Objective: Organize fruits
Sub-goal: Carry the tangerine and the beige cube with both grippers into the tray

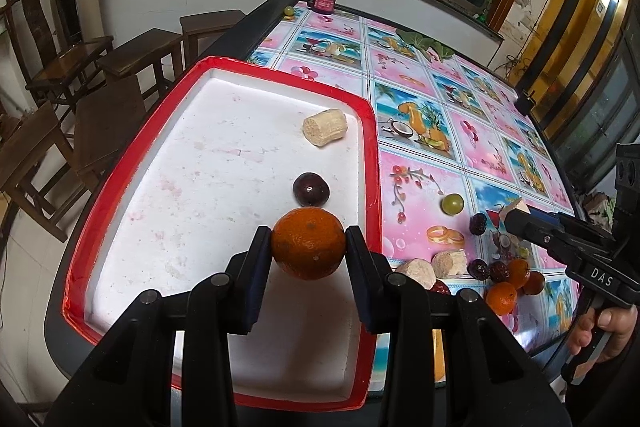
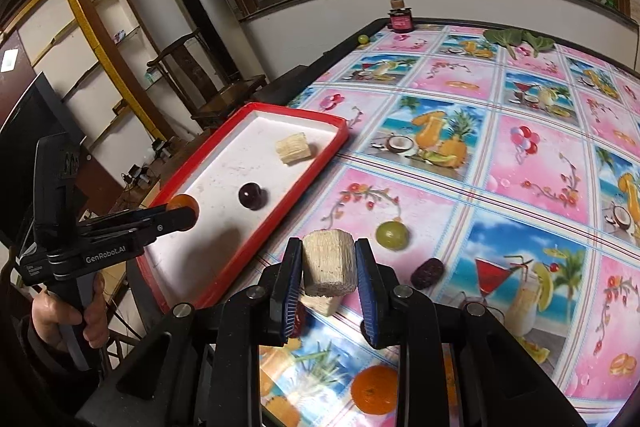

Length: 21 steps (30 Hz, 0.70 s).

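Orange (image 1: pixel 308 243) clamped in left tongs (image 1: pixel 307 247), over tray (image 1: pixel 370 147) near end, plum (image 1: pixel 311 189) just beyond at 12 o'clock. Right tongs (image 2: pixel 329 269) clamp cane chunk (image 2: pixel 329 263) above table; tray lies at 10 o'clock, left closer.

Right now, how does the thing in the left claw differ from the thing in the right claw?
The left claw holds a round, smooth orange; the right claw holds a pale, rough cut sugarcane chunk. The orange hangs over the red-rimmed tray; the chunk hangs over the tablecloth. Both are clamped and lifted.
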{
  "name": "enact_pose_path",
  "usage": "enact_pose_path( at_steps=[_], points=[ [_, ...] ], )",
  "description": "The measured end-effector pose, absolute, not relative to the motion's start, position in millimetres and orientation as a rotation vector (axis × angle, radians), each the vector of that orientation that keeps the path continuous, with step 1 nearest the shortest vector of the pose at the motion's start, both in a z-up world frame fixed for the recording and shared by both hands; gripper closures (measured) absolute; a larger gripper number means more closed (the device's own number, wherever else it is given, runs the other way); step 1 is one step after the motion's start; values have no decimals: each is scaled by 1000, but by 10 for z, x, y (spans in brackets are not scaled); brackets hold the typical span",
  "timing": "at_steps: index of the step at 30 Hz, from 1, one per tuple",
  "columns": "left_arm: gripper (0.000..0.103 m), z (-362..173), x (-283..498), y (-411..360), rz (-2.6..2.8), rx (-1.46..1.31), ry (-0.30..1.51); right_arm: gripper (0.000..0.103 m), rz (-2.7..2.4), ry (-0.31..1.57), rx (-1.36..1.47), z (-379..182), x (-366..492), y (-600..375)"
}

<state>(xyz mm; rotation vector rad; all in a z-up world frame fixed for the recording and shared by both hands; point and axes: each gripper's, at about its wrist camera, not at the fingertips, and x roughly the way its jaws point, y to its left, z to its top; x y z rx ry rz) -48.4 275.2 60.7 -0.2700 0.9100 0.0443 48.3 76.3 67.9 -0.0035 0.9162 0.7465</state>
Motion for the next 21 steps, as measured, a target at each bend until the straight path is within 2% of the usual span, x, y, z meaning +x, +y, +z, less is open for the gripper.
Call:
enact_pose_path(
  at_steps=[21],
  points=[
    [68,446,-350,2983,70,-300,935,77,886,986,1,754,876,1325]
  ],
)
